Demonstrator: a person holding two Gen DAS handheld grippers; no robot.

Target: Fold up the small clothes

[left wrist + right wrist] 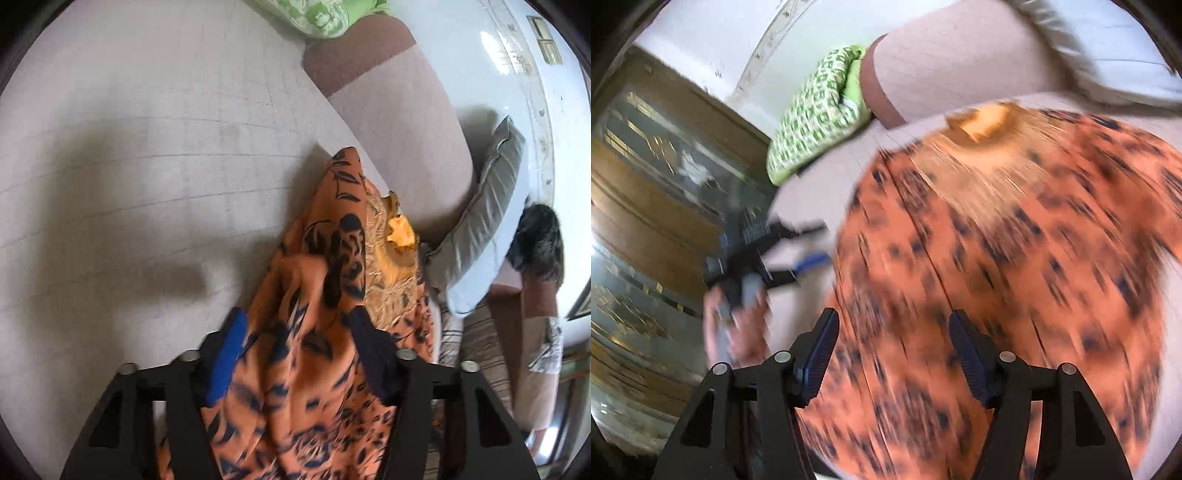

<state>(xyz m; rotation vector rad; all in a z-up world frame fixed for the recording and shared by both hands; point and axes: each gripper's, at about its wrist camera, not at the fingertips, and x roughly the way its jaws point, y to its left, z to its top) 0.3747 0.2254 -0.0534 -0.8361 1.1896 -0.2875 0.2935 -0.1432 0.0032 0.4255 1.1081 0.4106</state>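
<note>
The orange patterned garment [306, 332] is bunched between the left claw [295, 350] fingers and seems gripped. The right claw [894, 354] is held open above it, empty. The cloth should be kept taut and laid flat. Ahead lies a pale quilted sofa [147, 147], cushions beyond.

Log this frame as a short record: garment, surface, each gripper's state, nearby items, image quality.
garment: orange garment with dark leaf print, bunched and draped
surface: pale sofa seat
left gripper: cloth between its fingers, grip unclear
right gripper: fingers apart, over the cloth, grip unclear
nearby: green patterned cushion, grey pillow
quality: right wrist view motion-blurred
</note>
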